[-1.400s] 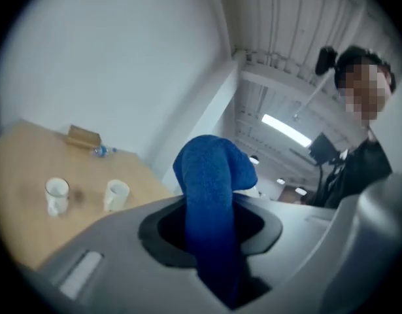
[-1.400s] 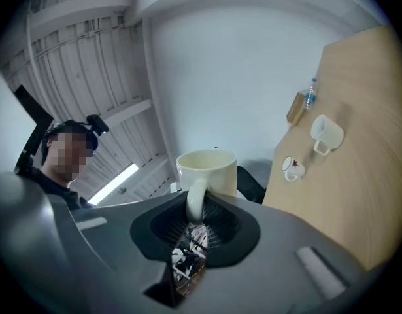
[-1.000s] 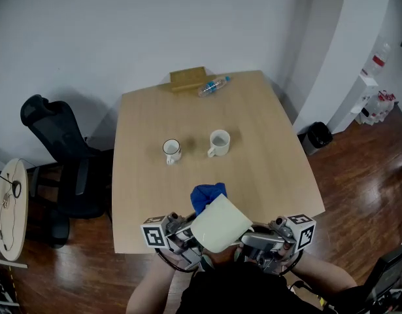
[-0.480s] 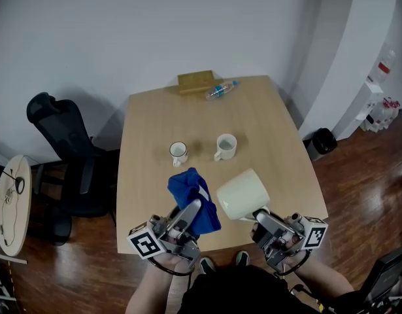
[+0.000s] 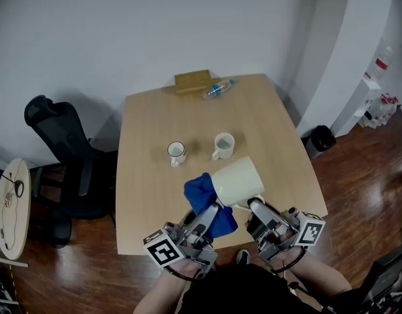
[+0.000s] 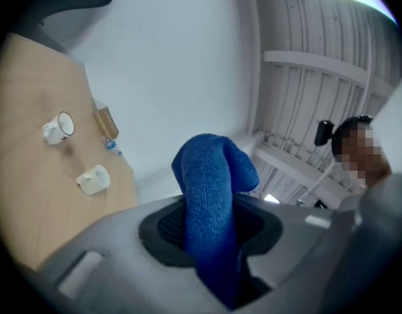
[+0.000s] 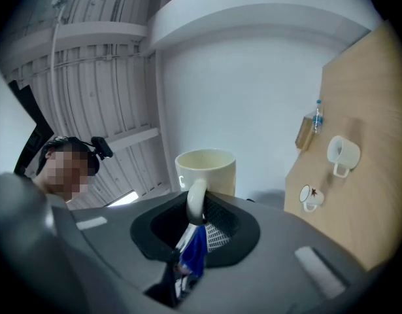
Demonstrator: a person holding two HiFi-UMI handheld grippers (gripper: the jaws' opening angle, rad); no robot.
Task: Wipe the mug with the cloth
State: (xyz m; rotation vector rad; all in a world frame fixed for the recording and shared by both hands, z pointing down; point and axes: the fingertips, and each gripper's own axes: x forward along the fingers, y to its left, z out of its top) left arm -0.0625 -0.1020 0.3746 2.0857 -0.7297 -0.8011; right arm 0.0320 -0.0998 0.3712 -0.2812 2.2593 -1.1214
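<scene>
Now the cloth (image 5: 209, 200) and the mug (image 5: 234, 180) meet again. Half a second ago they hung clearly apart, the cloth off to the left; in the head view the blue fold now lies against the mug's left side, apparently touching it. A second ago the two were bunched close in front of the person, so this reads as one pass of a wiping stroke: away, then back onto the mug.

The left tool (image 5: 206, 216) is clamped on the cloth, which stands up between its jaws as a thick blue roll. The right tool (image 5: 254, 207) has its jaws nearly together on the mug's handle (image 7: 196, 201), with the cream body standing beyond the pads. The mug is held tilted in the air above the near edge of the surface (image 5: 148, 129), not resting on it.

Wiping looks under way rather than finished. Since the thin handle is the only hold, pressure from the cloth could twist the mug in the grip.
</scene>
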